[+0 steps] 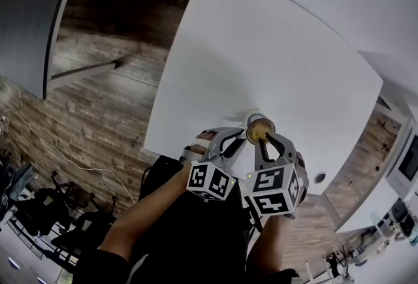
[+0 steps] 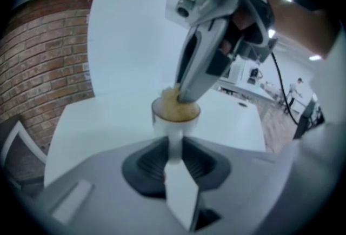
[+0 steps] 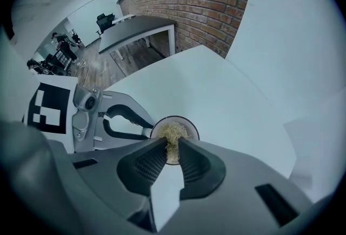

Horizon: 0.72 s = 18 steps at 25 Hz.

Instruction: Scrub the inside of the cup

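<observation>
My left claw (image 2: 174, 145) is closed on the cup (image 2: 162, 120). Its two dark pads pinch a narrow white strip that runs down from the cup's wall toward me (the handle, as far as I can tell). The cup stands upright at 12 o'clock just beyond the pads, with its mouth facing up.

My right claw (image 3: 172, 148) points steeply down and grips a tan, fibrous scrubber (image 3: 172, 132). The wad is squeezed between the ribbed pads and its loose end spreads out inside the cup, filling most of the round mouth. In the left gripper view this claw comes down from 1 o'clock, and its tips sit at the cup's rim with the scrubber bulging beside them.

In the head view the cup sits on the white table (image 1: 261, 47), near the edge closest to me, at about 4 o'clock from the tabletop's middle. My two claws meet there side by side, the left reaching in from 7 o'clock of the cup and the right from 6 o'clock. In the right gripper view the left claw holds the cup from 9 o'clock.

A grey table (image 1: 32, 15) stands well apart at 10 o'clock over the wooden floor (image 1: 104, 100).
</observation>
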Each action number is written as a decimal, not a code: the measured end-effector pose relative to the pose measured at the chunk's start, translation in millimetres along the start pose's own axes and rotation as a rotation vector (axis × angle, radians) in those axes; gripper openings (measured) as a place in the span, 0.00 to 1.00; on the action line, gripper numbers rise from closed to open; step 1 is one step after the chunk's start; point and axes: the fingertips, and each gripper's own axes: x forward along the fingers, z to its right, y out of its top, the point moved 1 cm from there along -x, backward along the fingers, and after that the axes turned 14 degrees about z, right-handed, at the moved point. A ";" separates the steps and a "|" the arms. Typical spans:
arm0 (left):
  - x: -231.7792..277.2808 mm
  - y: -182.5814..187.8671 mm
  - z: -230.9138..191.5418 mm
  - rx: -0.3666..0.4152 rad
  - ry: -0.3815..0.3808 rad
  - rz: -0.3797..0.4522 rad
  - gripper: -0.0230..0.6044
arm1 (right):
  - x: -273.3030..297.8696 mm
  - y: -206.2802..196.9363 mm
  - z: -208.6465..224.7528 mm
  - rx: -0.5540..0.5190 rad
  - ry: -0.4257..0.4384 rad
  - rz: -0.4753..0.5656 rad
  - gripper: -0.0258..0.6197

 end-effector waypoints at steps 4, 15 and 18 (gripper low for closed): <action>-1.6 -1.0 0.5 -0.004 -0.004 -0.003 0.15 | -18.2 5.6 -1.6 -0.024 -0.006 0.024 0.13; -2.8 -5.2 3.3 -0.072 -0.010 -0.014 0.17 | -83.2 25.1 21.6 0.154 -0.093 0.413 0.13; -2.7 -3.6 -2.3 -0.111 -0.036 -0.006 0.25 | -103.3 26.1 29.8 0.332 -0.079 0.579 0.13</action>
